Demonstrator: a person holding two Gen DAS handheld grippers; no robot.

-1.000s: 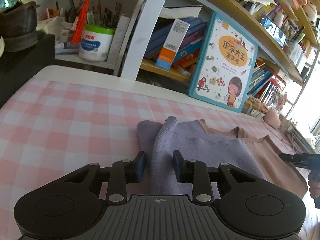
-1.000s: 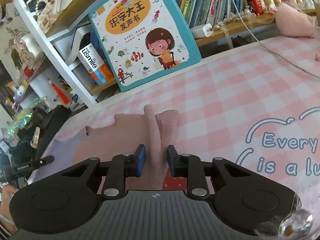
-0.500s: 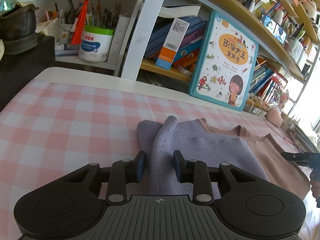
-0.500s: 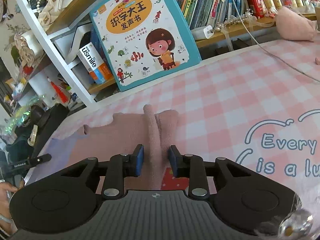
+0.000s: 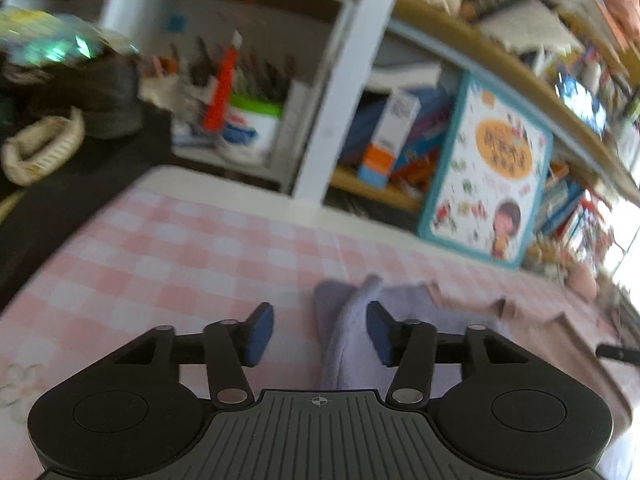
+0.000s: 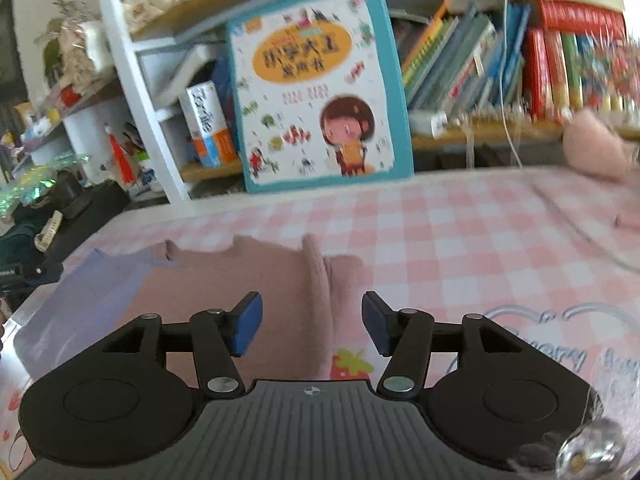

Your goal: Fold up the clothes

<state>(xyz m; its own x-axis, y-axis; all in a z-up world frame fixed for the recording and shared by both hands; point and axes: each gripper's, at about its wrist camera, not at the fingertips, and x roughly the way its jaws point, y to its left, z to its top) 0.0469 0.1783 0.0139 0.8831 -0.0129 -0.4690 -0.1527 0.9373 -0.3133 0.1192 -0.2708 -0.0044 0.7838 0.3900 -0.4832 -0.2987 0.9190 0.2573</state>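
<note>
A pink and lilac knitted garment (image 5: 460, 312) lies folded on the pink checked tablecloth (image 5: 168, 264). Its lilac end rises in a pinched ridge (image 5: 352, 320) between the jaws of my left gripper (image 5: 320, 336), which is open. In the right wrist view the pink end (image 6: 248, 276) of the garment lies flat, with a raised ridge (image 6: 318, 276) between the jaws of my right gripper (image 6: 312, 326), which is open too. Neither gripper holds the cloth.
A bookshelf with a teal children's book (image 6: 316, 88) stands along the table's far edge. A white tub of pens (image 5: 248, 128) and a dark box with a woven basket (image 5: 40, 148) sit at the left. A pink pouch (image 6: 596, 152) lies at the right.
Both grippers have opened and let go of the garment's ends. Both have lifted and pulled back a little; the current frames are blurred by motion.
</note>
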